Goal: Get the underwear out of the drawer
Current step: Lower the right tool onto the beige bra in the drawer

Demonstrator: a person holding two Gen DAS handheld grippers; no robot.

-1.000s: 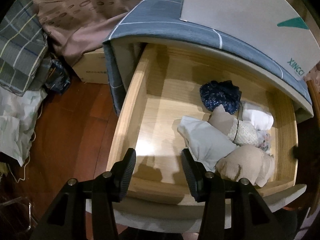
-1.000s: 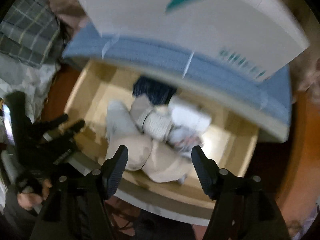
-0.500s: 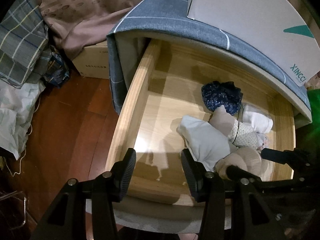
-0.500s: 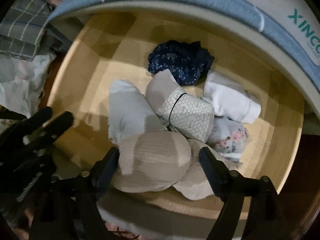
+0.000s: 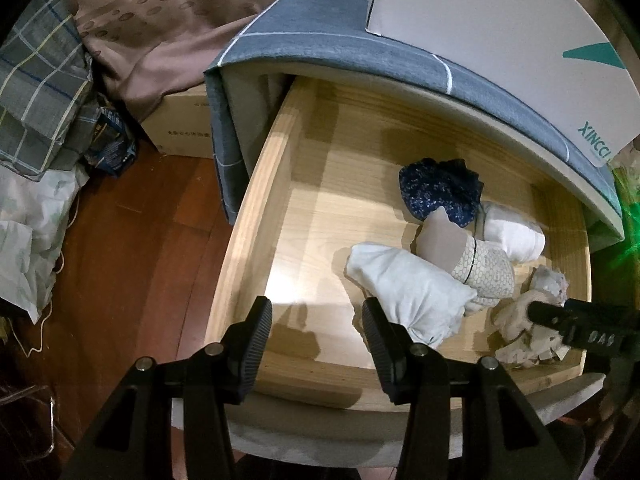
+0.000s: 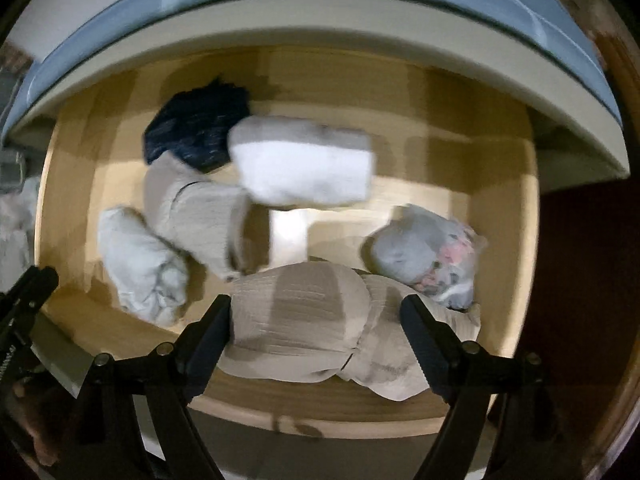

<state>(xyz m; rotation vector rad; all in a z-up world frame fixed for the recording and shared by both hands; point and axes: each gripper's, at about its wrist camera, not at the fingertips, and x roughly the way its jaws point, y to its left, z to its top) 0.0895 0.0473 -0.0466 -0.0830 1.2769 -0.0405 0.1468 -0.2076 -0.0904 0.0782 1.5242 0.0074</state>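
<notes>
The open wooden drawer (image 5: 260,208) holds several rolled underwear pieces. A beige ribbed roll (image 6: 304,320) lies at the front; it also shows in the left wrist view (image 5: 516,320). My right gripper (image 6: 316,320) is open, low in the drawer, its fingers on either side of this roll. A pale white roll (image 5: 404,288), a beige patterned roll (image 5: 468,256), a navy piece (image 5: 440,192) and a white roll (image 6: 304,168) lie behind. My left gripper (image 5: 318,336) is open and empty over the drawer's front left.
A grey checked cloth (image 5: 328,48) covers the cabinet top under a white box (image 5: 500,32). A floral grey roll (image 6: 428,252) lies at the right. A cardboard box (image 5: 180,128), bedding (image 5: 36,80) and wooden floor (image 5: 132,248) are to the left.
My right gripper has dropped into the drawer and closed in on the beige ribbed roll, now between its fingers. The left gripper has barely moved.
</notes>
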